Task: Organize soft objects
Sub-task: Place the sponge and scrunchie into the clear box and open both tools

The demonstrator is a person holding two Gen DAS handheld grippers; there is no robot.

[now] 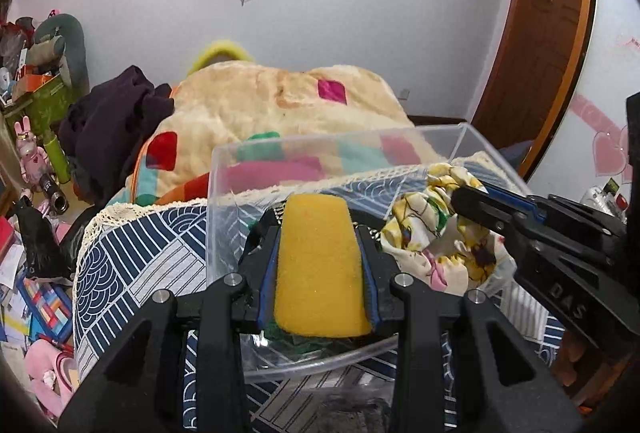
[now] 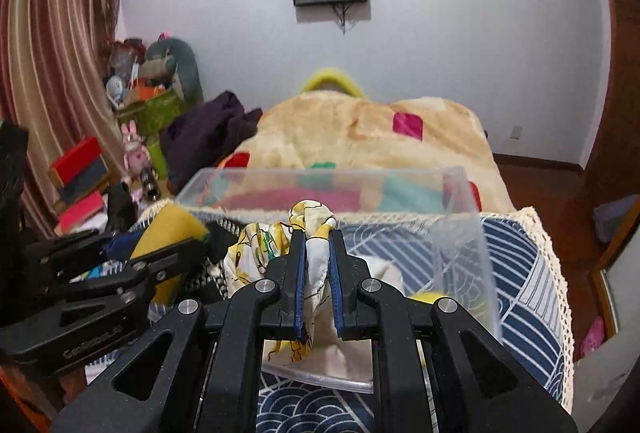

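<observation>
My left gripper is shut on a yellow sponge with a green underside and holds it over a clear plastic bin. My right gripper is shut on a white and yellow patterned cloth, bunched above the same bin. In the left wrist view the cloth hangs at the bin's right side with the right gripper on it. In the right wrist view the sponge and the left gripper show at the left.
The bin stands on a blue and white patterned cover with a lace edge. Behind it lies a cream blanket with coloured patches and a dark garment. Cluttered boxes and toys fill the floor at the left. A wooden door is at the right.
</observation>
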